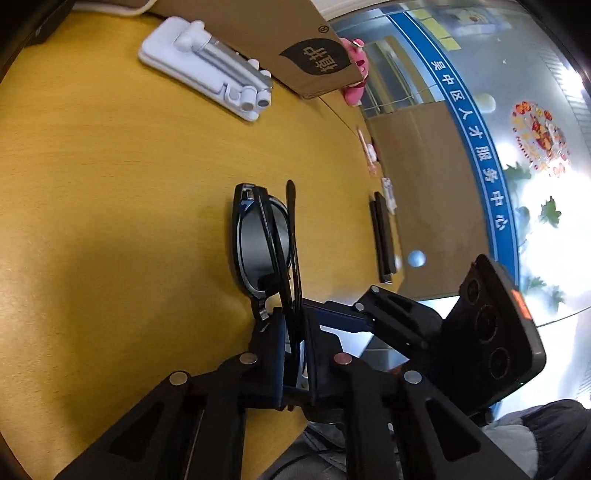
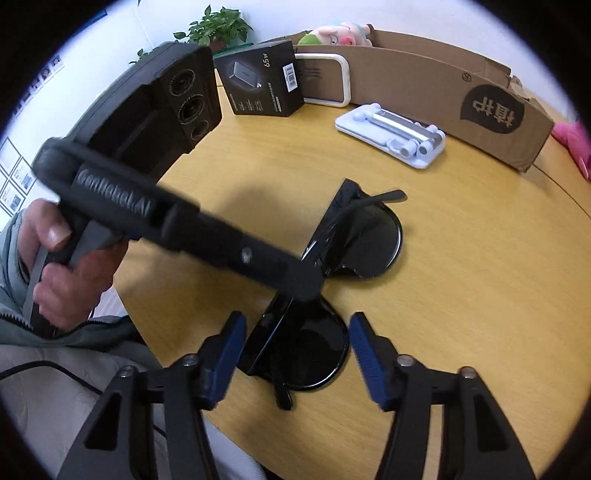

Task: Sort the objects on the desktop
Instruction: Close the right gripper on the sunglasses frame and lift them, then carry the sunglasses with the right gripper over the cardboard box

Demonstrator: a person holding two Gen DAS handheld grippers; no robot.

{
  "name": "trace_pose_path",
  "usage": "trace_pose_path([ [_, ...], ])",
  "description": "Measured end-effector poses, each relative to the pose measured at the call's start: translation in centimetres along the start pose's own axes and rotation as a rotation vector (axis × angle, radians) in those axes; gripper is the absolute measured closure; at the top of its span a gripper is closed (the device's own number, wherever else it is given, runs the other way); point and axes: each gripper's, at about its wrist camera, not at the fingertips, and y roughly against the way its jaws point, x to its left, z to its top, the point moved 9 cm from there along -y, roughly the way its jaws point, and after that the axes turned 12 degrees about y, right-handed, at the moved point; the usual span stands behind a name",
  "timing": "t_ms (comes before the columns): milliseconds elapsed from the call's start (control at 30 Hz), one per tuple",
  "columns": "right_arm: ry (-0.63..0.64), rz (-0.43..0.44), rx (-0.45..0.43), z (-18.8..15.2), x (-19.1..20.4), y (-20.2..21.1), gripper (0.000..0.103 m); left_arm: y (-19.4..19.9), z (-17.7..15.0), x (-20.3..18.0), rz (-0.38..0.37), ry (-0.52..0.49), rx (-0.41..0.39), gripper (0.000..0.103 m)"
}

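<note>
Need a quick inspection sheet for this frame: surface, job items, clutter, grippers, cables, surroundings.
Surface: round yellow wooden table, bare around the middle.
Job's things: black folded sunglasses at the table's centre; white folding phone stand; black charger box.
Clutter: brown cardboard box holding plush toys.
Grippers: left gripper shut on the sunglasses; right gripper open, straddling one lens.
Cables: thin black cable across the person's lap.
Surroundings: potted plant, white wall.
</note>
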Motion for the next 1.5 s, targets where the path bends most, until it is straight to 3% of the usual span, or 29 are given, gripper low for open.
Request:
trace_pose_path([
  [133, -0.016, 0.011, -0.016, 0.5, -0.1, -0.1, 0.048, -0.2, 0.3, 0.3, 0.0, 0.006, -0.017, 0.095],
  [367, -0.043, 0.033, -0.102, 2.4, -0.4, 1.3, 0.049, 1.2, 1.1, -2.0, 0.04, -0.08, -0.086, 0.096],
  [800, -0.096, 0.053, -0.268, 9.8, -3.0, 3.9, 0.05, 6.6, 6.4, -6.3, 0.032, -0.181, -0.237, 0.096],
  [1100, -0.073, -0.022, -0.352, 16.7, -6.1, 6.3, 0.051, 10.0, 12.6, -11.3, 0.04, -0.318, -0.301, 0.096],
  [1500, 0.003, -0.099, -0.492, 30.3, -13.2, 11.6, 0.055, 15.4, 24.6, -20.2, 0.079, -0.489, -0.393, 0.096],
])
